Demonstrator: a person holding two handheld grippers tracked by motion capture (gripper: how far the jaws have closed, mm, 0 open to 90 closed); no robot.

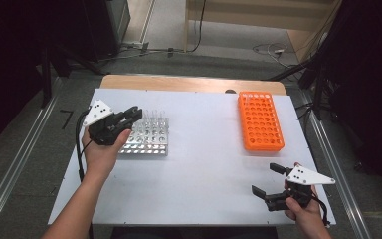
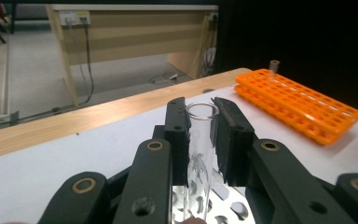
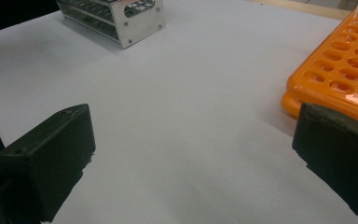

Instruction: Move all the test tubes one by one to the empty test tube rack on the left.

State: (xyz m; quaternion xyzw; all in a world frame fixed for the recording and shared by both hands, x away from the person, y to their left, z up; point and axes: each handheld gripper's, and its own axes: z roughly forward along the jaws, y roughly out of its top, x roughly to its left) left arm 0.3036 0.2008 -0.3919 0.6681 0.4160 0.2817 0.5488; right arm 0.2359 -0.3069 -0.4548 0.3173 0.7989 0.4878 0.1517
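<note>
My left gripper (image 1: 133,115) hovers over the left end of a shiny metal tube rack (image 1: 151,141) that holds several clear glass tubes. In the left gripper view, my left gripper (image 2: 200,108) is shut on an upright clear test tube (image 2: 198,154), whose lower end reaches down to the metal rack (image 2: 226,205). I cannot tell if the tube still sits in a hole. My right gripper (image 1: 267,179) stands open near the table's front right corner, below the orange rack (image 1: 260,121). In the right gripper view, my right gripper (image 3: 196,154) has bare table between its pads.
The white table top (image 1: 204,164) lies on a wooden table whose edge shows at the back. One small tube (image 2: 274,66) stands at the far end of the orange rack (image 2: 303,106). The metal rack (image 3: 116,14) and the orange rack (image 3: 345,70) lie ahead of my right gripper.
</note>
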